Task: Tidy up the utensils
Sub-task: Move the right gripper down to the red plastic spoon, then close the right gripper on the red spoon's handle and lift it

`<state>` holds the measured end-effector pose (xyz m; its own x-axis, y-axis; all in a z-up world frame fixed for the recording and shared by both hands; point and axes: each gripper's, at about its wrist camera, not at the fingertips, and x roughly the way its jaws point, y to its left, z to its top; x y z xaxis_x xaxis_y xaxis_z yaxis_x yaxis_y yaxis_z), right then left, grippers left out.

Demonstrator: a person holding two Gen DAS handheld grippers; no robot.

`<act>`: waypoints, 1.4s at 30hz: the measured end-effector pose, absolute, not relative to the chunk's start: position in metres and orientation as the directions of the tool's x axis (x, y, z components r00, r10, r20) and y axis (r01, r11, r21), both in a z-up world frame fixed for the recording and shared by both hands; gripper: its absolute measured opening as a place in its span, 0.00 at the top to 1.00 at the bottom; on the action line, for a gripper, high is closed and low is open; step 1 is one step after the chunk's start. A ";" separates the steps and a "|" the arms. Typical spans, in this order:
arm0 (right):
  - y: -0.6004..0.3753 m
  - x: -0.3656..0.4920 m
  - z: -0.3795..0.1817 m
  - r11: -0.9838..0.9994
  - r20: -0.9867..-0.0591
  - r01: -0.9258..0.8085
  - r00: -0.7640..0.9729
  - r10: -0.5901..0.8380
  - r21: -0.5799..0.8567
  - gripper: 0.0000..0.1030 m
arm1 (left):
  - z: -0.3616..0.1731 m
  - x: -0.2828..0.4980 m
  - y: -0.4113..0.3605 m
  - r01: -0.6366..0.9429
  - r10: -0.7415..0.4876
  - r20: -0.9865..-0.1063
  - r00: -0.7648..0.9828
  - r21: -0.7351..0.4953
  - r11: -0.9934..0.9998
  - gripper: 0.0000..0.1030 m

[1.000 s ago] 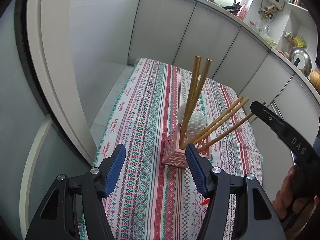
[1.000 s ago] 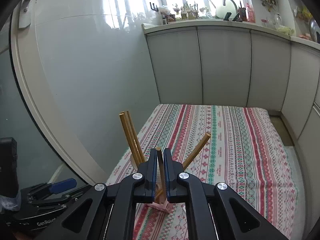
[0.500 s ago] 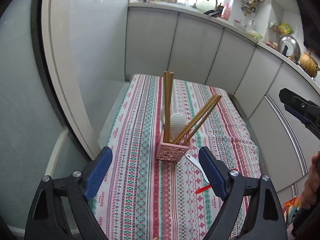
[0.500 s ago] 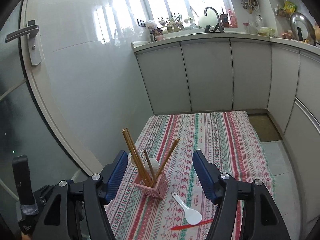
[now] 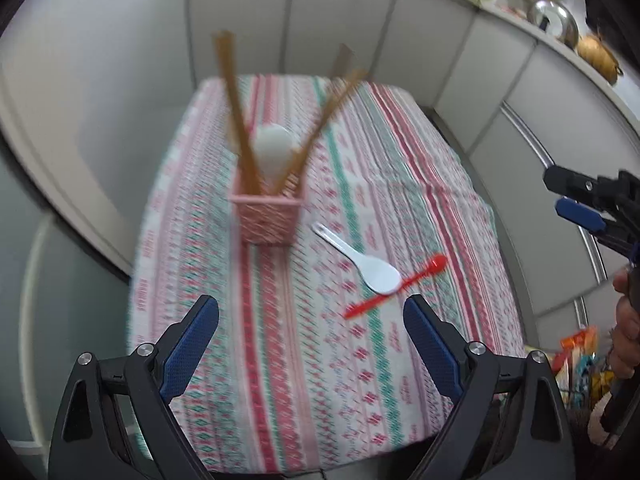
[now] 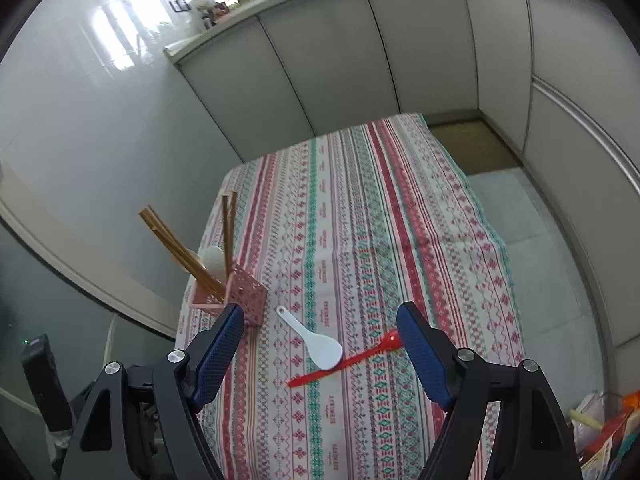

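A pink lattice utensil holder (image 5: 269, 218) (image 6: 240, 296) stands on the striped tablecloth, holding several wooden chopsticks (image 5: 240, 120) (image 6: 180, 252) and a white spoon (image 5: 273, 152) (image 6: 213, 261). A white rice paddle (image 5: 360, 260) (image 6: 312, 340) lies right of the holder, its bowl over a red plastic spoon (image 5: 396, 286) (image 6: 348, 362). My left gripper (image 5: 311, 342) is open and empty, above the near part of the table. My right gripper (image 6: 320, 354) is open and empty, high above the paddle and red spoon; it also shows at the right edge of the left wrist view (image 5: 588, 208).
The table with the striped cloth (image 6: 380, 220) stands between a white wall at left and grey kitchen cabinets (image 6: 420, 48) behind and at right. Tiled floor and a mat (image 6: 472, 148) lie right of the table. Bags sit at the bottom right (image 5: 576, 360).
My right gripper let go of the chopstick in the holder, opened and pulled back and up. My left gripper opened wider and drew back. The paddle and red spoon have come into view.
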<state>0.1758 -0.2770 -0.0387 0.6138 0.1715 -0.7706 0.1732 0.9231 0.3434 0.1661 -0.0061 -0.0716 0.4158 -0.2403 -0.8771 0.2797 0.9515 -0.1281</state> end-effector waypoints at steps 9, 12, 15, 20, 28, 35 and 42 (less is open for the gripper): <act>-0.337 0.170 -0.096 0.878 -0.855 0.318 0.488 0.173 0.359 0.22 | -0.140 0.169 -0.101 0.417 -0.179 -0.941 0.286 -0.046 0.908 0.11; -0.354 0.169 -0.113 0.865 -0.878 0.355 0.444 0.177 0.354 0.22 | -0.156 0.174 -0.120 0.446 -0.145 -0.948 0.282 -0.004 0.895 0.18; -0.370 0.164 -0.125 0.856 -0.893 0.386 0.416 0.173 0.346 0.22 | -0.171 0.183 -0.132 0.449 -0.120 -0.955 0.270 0.014 0.893 0.29; -0.389 0.155 -0.144 0.840 -0.911 0.428 0.377 0.169 0.333 0.22 | -0.193 0.198 -0.146 0.438 -0.082 -0.961 0.262 0.043 0.898 0.47; -0.398 0.161 -0.164 0.836 -0.926 0.446 0.337 0.173 0.318 0.22 | -0.219 0.202 -0.170 0.472 0.018 -0.941 0.339 0.186 0.862 0.64; -0.393 0.165 -0.168 0.842 -0.926 0.430 0.324 0.191 0.325 0.22 | -0.219 0.204 -0.175 0.472 0.019 -0.932 0.361 0.200 0.859 0.86; -0.388 0.167 -0.169 0.849 -0.928 0.418 0.317 0.195 0.322 0.22 | -0.195 0.208 -0.169 0.452 -0.026 -0.916 0.400 0.173 0.875 0.95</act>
<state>0.1667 -0.3878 -0.1691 0.3174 0.1953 -0.9280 0.4185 0.8493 0.3219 0.2084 -0.1687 -0.1949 0.3997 -0.0255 -0.9163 0.4515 0.8754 0.1726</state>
